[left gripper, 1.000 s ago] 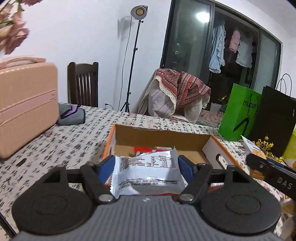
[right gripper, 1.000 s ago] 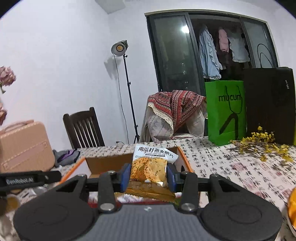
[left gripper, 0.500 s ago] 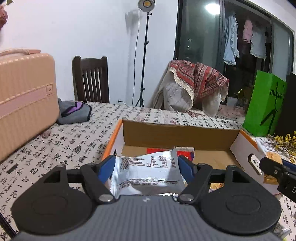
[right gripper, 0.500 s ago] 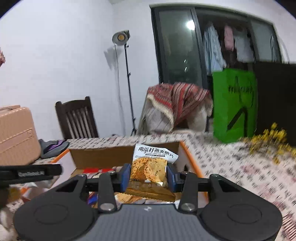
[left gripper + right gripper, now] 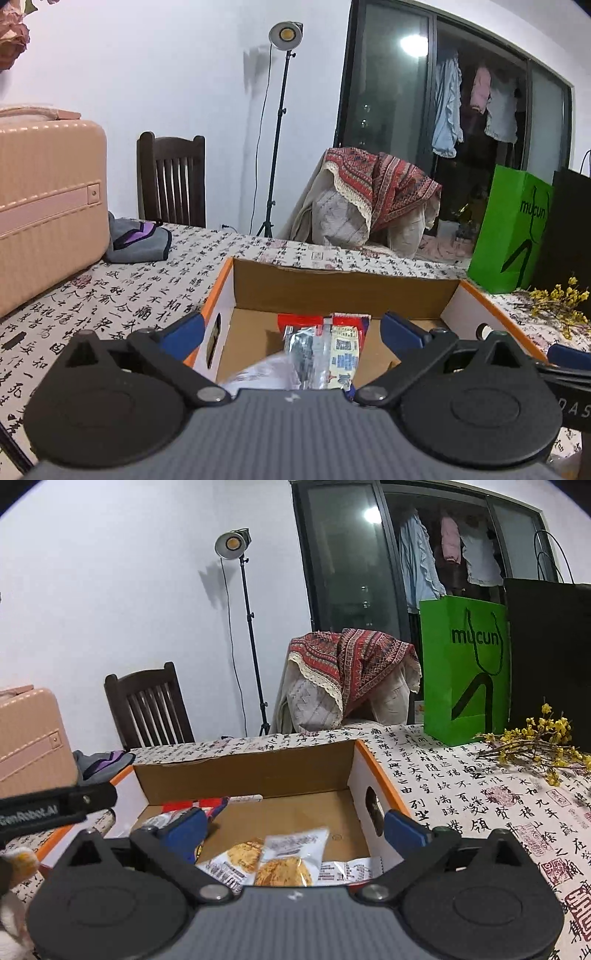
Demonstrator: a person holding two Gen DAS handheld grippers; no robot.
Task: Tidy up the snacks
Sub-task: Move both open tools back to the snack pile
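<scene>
Open cardboard box (image 5: 373,771) with orange rim on the patterned cloth, oat-cookie packets (image 5: 284,860) lying flat at its near right, silver and red wrappers (image 5: 325,347) — piled left, one blurred.

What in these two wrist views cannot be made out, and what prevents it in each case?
- Left wrist view: the white packet is motion-blurred; its print is unreadable.
- Left wrist view: the cardboard box near wall is hidden behind the left gripper.
- Right wrist view: the cookie packets are partly covered by the right gripper.
</scene>
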